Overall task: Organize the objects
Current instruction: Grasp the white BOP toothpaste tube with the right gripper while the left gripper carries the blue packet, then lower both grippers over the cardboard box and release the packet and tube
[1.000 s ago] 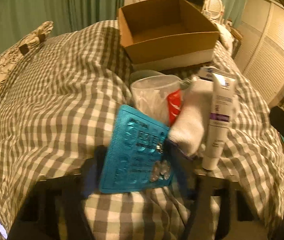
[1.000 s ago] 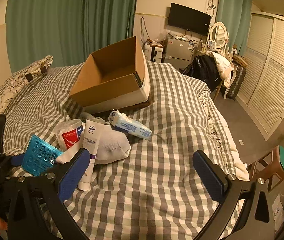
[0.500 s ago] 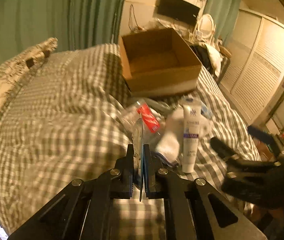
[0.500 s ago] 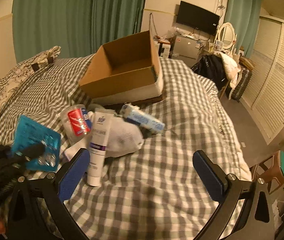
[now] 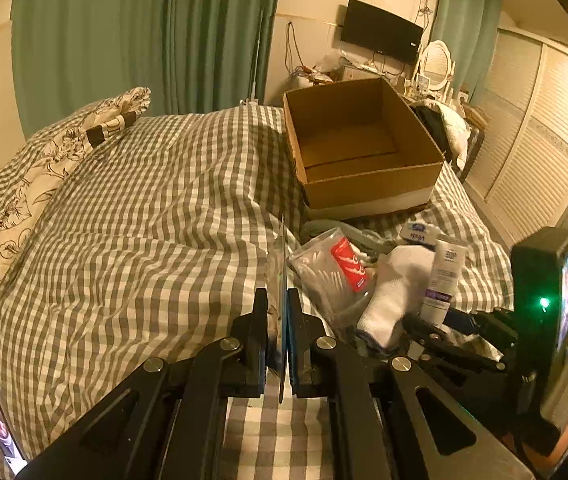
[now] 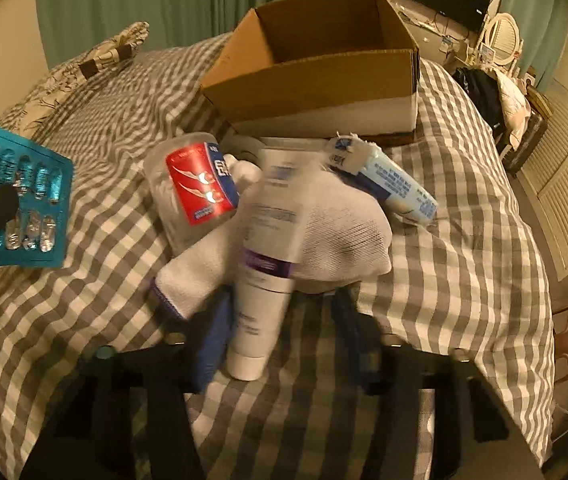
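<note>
Between my left gripper's (image 5: 277, 334) clamped jaws sits the light, bendy blister pack (image 6: 11, 196); right gripper (image 6: 279, 344) spreads around the slick tube (image 6: 261, 280), best taken mid-body.

I read the blister pack (image 6: 11, 196) as glossy teal foil, the box (image 6: 316, 76) as matt brown cardboard, the sock (image 6: 336, 236) as ribbed white knit, the tube (image 6: 263, 280) as smooth plastic, and the bedspread (image 5: 143, 220) as checked woven cloth.
</note>
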### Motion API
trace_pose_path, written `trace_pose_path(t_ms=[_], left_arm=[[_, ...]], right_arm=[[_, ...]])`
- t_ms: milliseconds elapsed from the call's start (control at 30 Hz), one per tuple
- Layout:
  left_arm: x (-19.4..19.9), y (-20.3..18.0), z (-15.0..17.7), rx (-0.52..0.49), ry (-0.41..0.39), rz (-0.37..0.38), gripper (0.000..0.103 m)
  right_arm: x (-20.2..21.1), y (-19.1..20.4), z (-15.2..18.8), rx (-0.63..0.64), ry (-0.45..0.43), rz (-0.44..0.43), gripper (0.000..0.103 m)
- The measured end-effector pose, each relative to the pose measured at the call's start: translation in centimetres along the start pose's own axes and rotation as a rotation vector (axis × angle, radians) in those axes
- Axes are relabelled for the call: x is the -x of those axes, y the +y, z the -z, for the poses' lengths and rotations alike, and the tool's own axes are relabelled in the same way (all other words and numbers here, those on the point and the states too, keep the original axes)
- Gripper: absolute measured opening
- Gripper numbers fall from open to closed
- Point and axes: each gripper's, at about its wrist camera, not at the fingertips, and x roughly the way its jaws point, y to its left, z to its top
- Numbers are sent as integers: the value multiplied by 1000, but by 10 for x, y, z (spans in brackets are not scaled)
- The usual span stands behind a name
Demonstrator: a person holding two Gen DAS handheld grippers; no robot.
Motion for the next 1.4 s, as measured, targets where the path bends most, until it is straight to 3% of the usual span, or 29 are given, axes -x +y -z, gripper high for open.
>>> trace_pose_path(t_ms=[67,267,533,767,1033,1133,1167,1200,1233,1267,1400], left_arm=[[6,-3,-2,-2,-14,6,7],[17,-16,-25,-6,-45,65,7],[2,-41,-96,-51,-114,123,7],[-63,-47,-151,-38,-105,162,7],[-149,-46,-159,-47,-14,191,8],[-157,-47,-155,-57,0,198,16],[-157,-47,-151,-63,4,198,29],[-156,-47,-150,-66,4,194,50],[-152,-47,-148,-69,-3,185,60],[-146,-45,-146,-72,-19,171,71],[-118,-39,-136,-85,-28,118,73]], right_arm=[[7,1,2,13,-21,5,26],[57,-6,-2,32,-148,-2,22],[106,-29,-64,43,-292,-38,21],[86,-44,-135,50,-322,-73,21],[6,-54,-191,50,-255,-47,21],[-9,-58,-198,31,-259,-48,22],[-10,-59,-199,26,-264,-51,27],[-10,-60,-198,21,-270,-52,34],[-9,-62,-197,14,-279,-48,51],[-7,-63,-195,6,-287,-42,61],[16,-71,-184,-22,-313,-33,64]])
